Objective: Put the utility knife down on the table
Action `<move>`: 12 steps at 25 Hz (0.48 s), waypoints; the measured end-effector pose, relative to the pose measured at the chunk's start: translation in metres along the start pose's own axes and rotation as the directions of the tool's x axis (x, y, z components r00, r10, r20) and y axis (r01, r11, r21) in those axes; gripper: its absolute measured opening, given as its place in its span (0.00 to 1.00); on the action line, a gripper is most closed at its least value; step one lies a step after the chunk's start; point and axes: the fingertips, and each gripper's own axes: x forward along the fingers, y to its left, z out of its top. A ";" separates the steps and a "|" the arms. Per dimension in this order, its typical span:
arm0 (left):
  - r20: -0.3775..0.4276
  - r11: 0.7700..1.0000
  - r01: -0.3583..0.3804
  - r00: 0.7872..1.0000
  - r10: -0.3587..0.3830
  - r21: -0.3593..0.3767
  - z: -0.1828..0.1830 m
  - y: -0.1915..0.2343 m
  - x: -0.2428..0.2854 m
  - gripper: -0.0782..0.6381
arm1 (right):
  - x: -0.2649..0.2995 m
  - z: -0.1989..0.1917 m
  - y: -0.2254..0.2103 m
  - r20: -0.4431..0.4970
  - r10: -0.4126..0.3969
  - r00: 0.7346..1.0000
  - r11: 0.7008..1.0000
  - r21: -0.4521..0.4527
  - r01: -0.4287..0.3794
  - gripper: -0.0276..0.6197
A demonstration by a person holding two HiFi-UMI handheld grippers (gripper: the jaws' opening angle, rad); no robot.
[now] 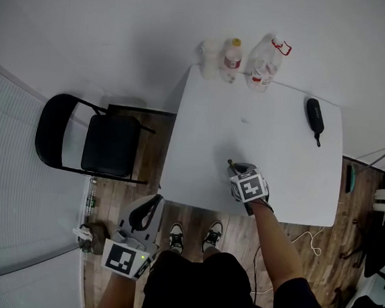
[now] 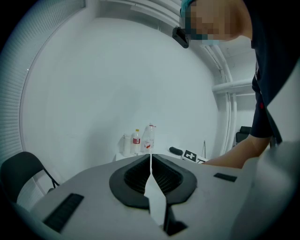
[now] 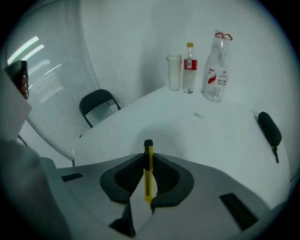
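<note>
A yellow utility knife with a black tip stands clamped between the jaws of my right gripper, which is shut on it. In the head view that right gripper hovers over the near middle of the white table, and the knife's dark tip pokes out ahead of it. My left gripper is shut with nothing in it. It hangs low at the left, off the table near the person's side.
Two plastic bottles and a white cup stand at the table's far edge. A black case lies at the far right. A black folding chair stands left of the table on the wooden floor.
</note>
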 end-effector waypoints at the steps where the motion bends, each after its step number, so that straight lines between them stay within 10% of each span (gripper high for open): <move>1: -0.004 1.000 0.000 1.000 0.000 -0.001 -0.003 0.002 -0.002 0.15 | 0.004 -0.004 0.001 -0.022 0.001 1.000 1.000 -0.002 -0.001 0.15; 12: -0.020 1.000 -0.020 1.000 0.019 -0.015 -0.011 0.024 -0.015 0.15 | 0.023 -0.012 0.005 -0.084 -0.030 0.996 0.999 -0.016 0.028 0.15</move>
